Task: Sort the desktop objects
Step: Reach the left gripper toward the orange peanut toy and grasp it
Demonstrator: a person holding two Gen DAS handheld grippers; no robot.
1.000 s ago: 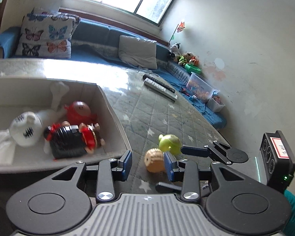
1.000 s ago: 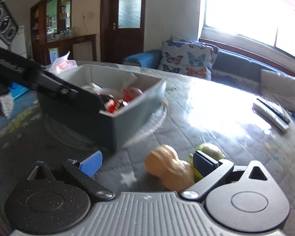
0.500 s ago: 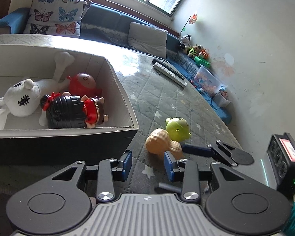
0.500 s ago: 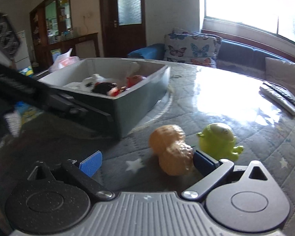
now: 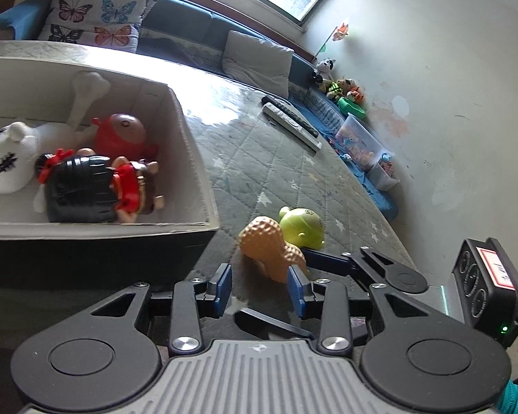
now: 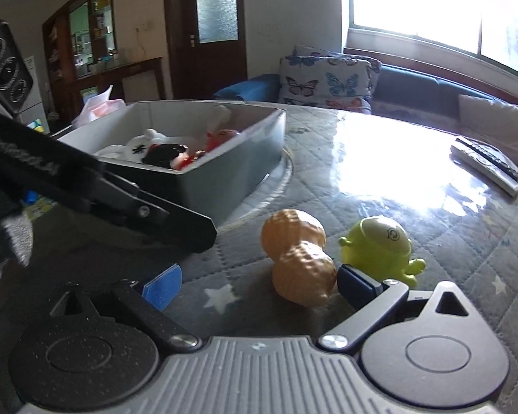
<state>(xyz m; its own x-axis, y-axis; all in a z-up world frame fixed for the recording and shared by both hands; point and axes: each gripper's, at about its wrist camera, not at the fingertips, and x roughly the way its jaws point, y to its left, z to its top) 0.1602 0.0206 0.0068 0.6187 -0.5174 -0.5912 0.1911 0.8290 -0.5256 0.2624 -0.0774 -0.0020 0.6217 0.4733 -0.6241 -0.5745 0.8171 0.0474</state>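
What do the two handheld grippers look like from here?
Both match: a ribbed grey body, black round-ended linkage arms with silver pivot bolts, and blue pads on the fingers. The left gripper and right gripper each carry a black three-lens box. A teal sleeve shows at the left view's lower right corner.

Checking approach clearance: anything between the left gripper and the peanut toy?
Nothing visible. The left gripper is open, with the peanut toy just ahead of its pads. The green toy sits behind the peanut; the right gripper crowds from the side.
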